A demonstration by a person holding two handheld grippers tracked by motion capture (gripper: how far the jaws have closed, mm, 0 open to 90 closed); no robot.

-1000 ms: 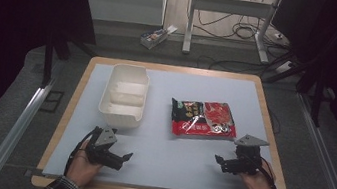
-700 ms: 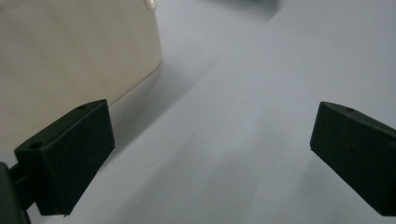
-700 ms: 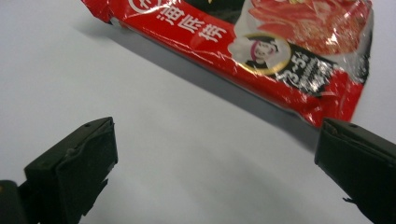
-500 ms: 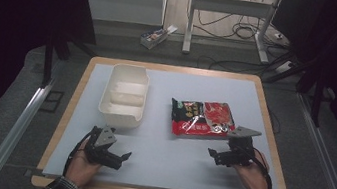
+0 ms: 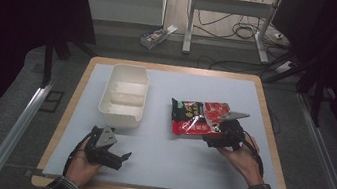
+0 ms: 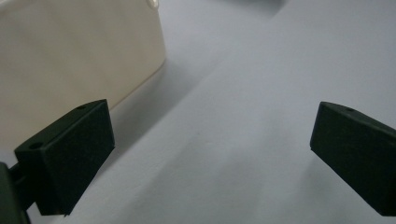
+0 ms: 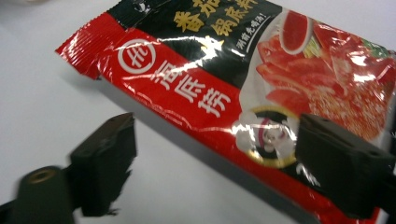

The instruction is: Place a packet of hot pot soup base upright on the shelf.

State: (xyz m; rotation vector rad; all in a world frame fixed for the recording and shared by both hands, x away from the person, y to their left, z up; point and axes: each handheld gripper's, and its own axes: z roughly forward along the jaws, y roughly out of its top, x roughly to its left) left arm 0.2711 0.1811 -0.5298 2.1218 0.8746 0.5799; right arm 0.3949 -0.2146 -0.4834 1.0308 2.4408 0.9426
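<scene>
The right gripper (image 5: 210, 137) sits at the near edge of the red sauce packet (image 5: 199, 118), jaws spread, one over the packet and one over bare table (image 5: 171, 160): a stance that suits closing on that edge. The packet lies flat, right of centre, well apart from the white tray (image 5: 124, 96). The left gripper (image 5: 119, 157) rests near the front edge, jaws spread and empty, just clear of the tray, apparently on standby

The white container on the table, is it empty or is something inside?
Empty, as far as the high view shows: the white container stands open-topped, and its divided compartments show only bare white bottoms.
</scene>
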